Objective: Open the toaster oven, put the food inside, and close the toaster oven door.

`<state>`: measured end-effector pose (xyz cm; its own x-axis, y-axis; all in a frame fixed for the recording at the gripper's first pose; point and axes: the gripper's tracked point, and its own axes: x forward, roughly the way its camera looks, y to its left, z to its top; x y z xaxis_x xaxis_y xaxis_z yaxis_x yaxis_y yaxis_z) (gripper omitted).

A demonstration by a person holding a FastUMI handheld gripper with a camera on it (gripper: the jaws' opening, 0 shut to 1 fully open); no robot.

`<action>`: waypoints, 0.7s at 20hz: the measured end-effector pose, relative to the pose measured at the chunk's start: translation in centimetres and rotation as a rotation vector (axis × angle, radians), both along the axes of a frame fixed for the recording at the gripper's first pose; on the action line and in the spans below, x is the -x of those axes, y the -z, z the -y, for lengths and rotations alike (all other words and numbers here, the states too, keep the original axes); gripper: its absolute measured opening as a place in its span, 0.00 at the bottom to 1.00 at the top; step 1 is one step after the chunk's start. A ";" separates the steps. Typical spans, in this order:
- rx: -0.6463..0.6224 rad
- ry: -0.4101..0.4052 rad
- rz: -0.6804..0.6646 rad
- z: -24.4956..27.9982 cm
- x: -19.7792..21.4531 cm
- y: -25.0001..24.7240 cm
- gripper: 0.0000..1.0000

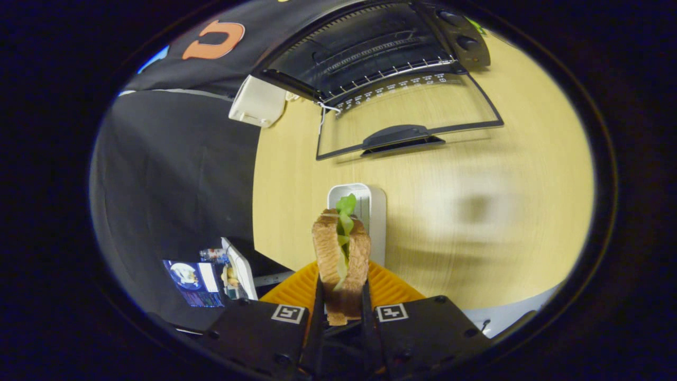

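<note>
A sandwich (341,254) of two brown bread slices with green lettuce between them stands upright between my fingers, and my gripper (341,301) is shut on it, lifted above the table. Beyond it, across the wooden table (476,211), the black toaster oven (370,47) stands with its glass door (410,116) folded down flat onto the table. Its wire rack (381,79) shows at the mouth of the dark cavity. Two knobs (460,32) sit on the oven's right side.
A white dish rack (365,203) stands just behind the sandwich, and an orange ribbed mat (386,288) lies under it. A white box (257,101) sits left of the oven at the table's edge. Off the table's left edge are a screen (193,276) and small items.
</note>
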<state>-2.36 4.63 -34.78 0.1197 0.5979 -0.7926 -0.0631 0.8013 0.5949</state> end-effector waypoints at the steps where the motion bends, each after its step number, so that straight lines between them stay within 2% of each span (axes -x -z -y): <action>1: -0.022 0.014 0.003 -0.1 0.0 -0.9 0.35; 6: -0.194 0.153 0.074 -0.5 -2.7 -6.8 0.35; 9: -0.312 0.296 0.111 -0.1 -6.4 -8.3 0.34; 14: -0.425 0.552 0.121 1.1 -13.0 -6.7 0.34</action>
